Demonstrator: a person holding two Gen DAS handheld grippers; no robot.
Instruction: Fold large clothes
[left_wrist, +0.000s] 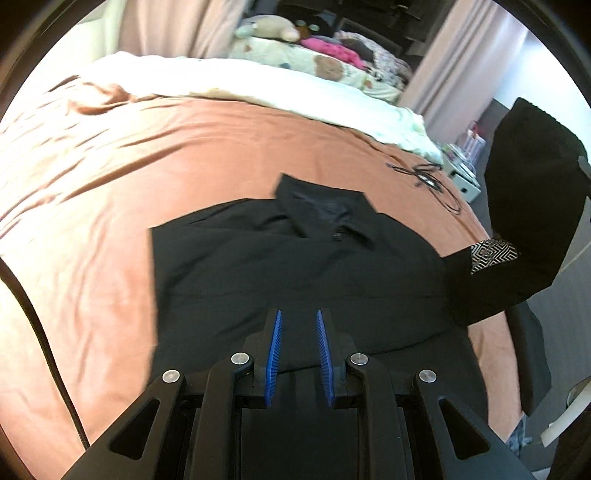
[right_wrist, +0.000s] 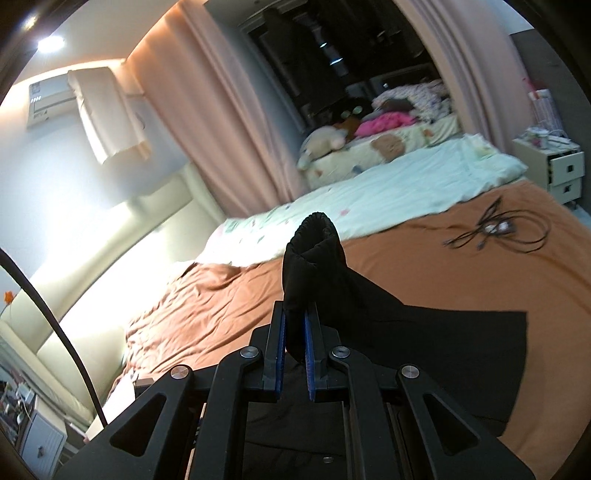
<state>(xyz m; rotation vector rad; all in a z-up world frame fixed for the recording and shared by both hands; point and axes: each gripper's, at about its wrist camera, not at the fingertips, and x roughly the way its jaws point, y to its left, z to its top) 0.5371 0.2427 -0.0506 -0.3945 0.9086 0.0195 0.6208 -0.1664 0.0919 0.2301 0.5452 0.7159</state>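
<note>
Right fingers (right_wrist: 294, 317) pinching one black garment (left_wrist: 295, 266); left fingers (left_wrist: 298, 321) slightly apart, empty.

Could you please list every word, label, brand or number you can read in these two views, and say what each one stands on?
None can be read.
Sticker on the wall air conditioner: a line of print, too small and blurred to read.
Small tag at the collar of the black shirt: no lettering can be made out.
Items on the bedside drawer unit: too blurred to read.
</note>
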